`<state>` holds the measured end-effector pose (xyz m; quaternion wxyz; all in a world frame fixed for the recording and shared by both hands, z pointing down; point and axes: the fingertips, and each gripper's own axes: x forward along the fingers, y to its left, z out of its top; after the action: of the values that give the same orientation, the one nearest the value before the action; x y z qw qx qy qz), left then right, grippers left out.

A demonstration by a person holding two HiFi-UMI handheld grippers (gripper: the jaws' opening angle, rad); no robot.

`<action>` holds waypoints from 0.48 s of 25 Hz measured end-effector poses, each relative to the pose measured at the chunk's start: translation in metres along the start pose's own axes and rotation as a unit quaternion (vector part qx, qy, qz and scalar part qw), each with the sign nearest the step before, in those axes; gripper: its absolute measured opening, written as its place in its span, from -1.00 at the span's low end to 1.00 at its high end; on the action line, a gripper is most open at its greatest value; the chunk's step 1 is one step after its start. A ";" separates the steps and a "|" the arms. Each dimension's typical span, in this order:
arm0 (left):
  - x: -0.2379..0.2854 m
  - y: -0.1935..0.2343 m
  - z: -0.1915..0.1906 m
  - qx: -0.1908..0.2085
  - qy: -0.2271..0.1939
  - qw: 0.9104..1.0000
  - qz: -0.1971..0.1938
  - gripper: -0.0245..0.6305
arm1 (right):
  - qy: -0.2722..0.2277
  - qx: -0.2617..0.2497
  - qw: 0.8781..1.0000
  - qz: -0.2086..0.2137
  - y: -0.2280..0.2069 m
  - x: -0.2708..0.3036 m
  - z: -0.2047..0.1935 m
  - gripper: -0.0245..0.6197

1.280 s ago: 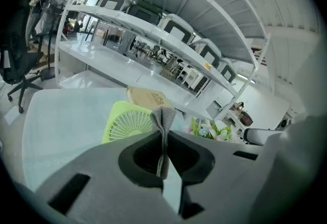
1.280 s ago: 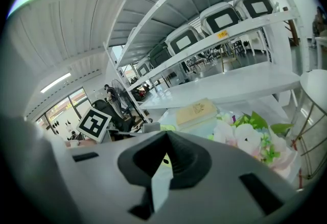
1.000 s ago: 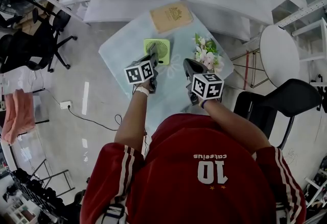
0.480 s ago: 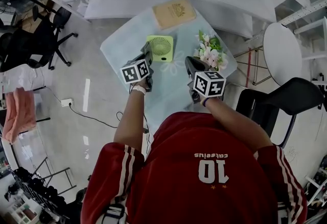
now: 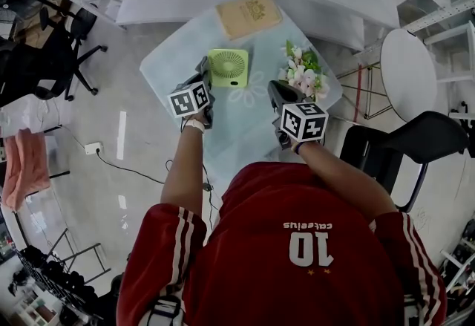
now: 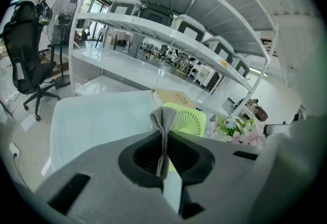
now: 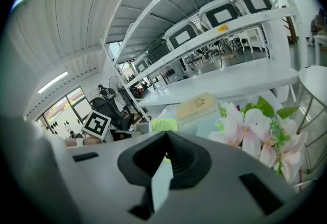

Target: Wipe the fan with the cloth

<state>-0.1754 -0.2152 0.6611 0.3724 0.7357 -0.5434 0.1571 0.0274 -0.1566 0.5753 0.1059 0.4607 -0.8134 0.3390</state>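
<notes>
In the head view, a person in a red shirt (image 5: pixel 297 243) stands at a pale blue table (image 5: pixel 174 57) with a gripper in each hand. The green fan (image 5: pixel 228 67) sits near the middle of the table, its round grille showing. A tan book (image 5: pixel 249 15) lies beyond the fan, and a bunch of pink and white flowers (image 5: pixel 303 73) stands to its right. The left gripper (image 5: pixel 202 72) reaches to just beside the fan's left edge; from here it is not clear whether they touch. The right gripper (image 5: pixel 272 89) hangs over the table between the fan and the flowers, apart from both. In the left gripper view, the jaws are pressed together on a folded grey cloth (image 6: pixel 163 118), which sticks up from between them in a small bunch. The fan stands right behind the cloth, a little to the right, with the book further back and the flowers off to the right. A black office chair (image 6: pixel 25 65) and white shelves (image 6: pixel 153 29) stand beyond the table. In the right gripper view, the jaws are closed against each other with nothing between them. Past the jaw tips the fan shows small, the book is behind it, the flowers are close on the right, and the left gripper's marker cube is at the left.
</notes>
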 end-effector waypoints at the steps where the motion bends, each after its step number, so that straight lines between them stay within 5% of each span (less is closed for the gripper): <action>1: 0.001 0.001 -0.001 0.002 0.001 1.000 0.001 -0.85 | 0.001 0.000 1.000 0.000 -0.001 0.000 -0.001 -0.92; 12: 0.008 0.010 -0.009 -0.016 0.007 1.000 0.010 -0.85 | 0.006 0.003 1.000 -0.003 -0.007 -0.002 -0.002 -0.92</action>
<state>-0.1806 -0.2158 0.6758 0.3861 0.7235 -0.5503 0.1569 0.0342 -0.1561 0.5792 0.1105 0.4613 -0.8102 0.3445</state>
